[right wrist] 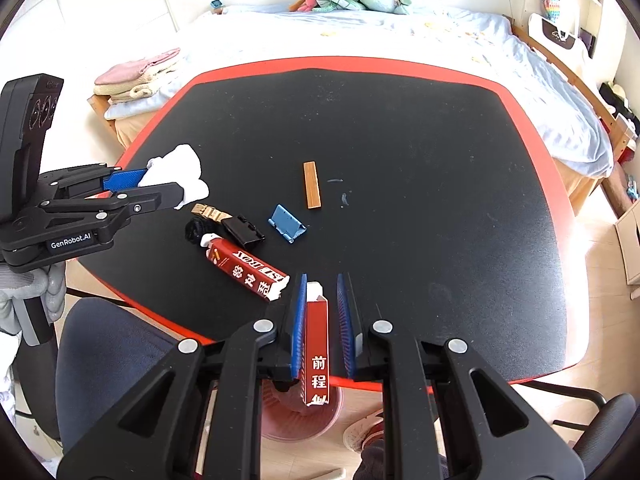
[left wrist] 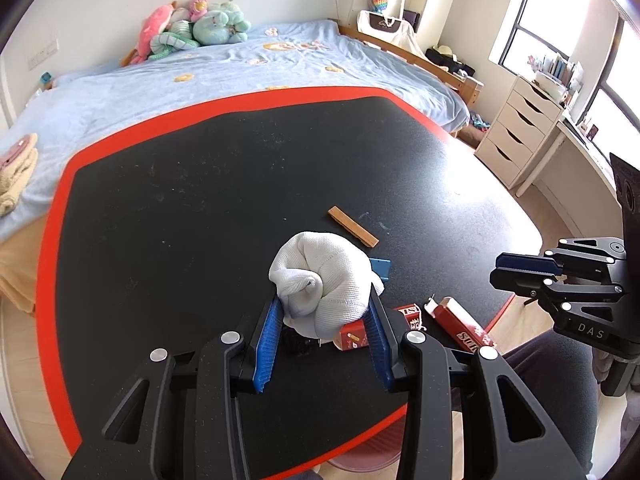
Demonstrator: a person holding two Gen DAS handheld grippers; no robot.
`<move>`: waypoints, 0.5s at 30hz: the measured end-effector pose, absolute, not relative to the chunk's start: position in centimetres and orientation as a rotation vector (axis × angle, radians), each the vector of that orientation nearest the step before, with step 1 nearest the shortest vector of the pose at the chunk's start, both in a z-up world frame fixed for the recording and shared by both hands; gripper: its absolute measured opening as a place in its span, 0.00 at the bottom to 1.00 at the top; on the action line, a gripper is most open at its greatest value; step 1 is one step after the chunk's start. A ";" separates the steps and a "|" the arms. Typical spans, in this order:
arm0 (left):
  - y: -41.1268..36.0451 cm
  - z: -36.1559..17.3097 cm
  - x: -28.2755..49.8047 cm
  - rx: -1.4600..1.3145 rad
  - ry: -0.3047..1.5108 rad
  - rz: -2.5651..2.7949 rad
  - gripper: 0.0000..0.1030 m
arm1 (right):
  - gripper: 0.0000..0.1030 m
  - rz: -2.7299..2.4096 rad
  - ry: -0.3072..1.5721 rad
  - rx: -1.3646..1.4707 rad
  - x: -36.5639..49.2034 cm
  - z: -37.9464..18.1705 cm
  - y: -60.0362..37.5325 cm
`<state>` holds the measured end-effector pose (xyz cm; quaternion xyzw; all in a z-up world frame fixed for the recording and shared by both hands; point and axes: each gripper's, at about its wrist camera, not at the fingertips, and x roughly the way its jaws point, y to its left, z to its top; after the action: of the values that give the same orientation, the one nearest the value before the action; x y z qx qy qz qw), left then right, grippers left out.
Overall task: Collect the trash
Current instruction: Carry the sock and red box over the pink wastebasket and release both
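I have both tongs loaded. The left tongs (left wrist: 326, 312) are clamped on a crumpled white cloth wad (left wrist: 320, 280), which sits off the black worktop with the red rim (right wrist: 400, 128). The right tongs (right wrist: 322, 312) are nearly closed, pinching a flattened red cardboard box strip (right wrist: 317, 344) lengthwise between the blue pads; its torn end hangs over the worktop's near edge.

Directly below that strip I can see a pink ribbed plastic bin (right wrist: 304, 420) on the floor, so I judge this as the carry-to-bin step. My next move should be bringing each load over the bin mouth and opening the tongs only once clear of the rim.

Left on the worktop: a second torn red box (right wrist: 244, 266), a small blue folded holder (right wrist: 288, 226), a thin wooden stick (right wrist: 312, 186).
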<state>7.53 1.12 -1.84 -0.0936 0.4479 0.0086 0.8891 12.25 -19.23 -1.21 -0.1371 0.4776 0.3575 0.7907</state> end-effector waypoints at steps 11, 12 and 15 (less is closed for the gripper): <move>-0.4 -1.7 3.2 -0.207 0.924 0.008 0.38 | 0.10 0.789 1.054 -0.313 10.7 -2.2 -19.4; -0.4 -1.6 3.1 -0.208 0.924 0.008 0.38 | 0.11 0.790 1.063 -0.317 10.8 -2.7 -19.3; -0.5 -1.5 2.9 -0.206 0.921 0.010 0.38 | 0.11 0.789 1.087 -0.335 11.1 -3.9 -18.8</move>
<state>2.88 -0.49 -1.47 -0.0992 0.4437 0.0051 0.8907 11.14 -18.76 -3.90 -0.1545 0.5011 0.3637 0.7699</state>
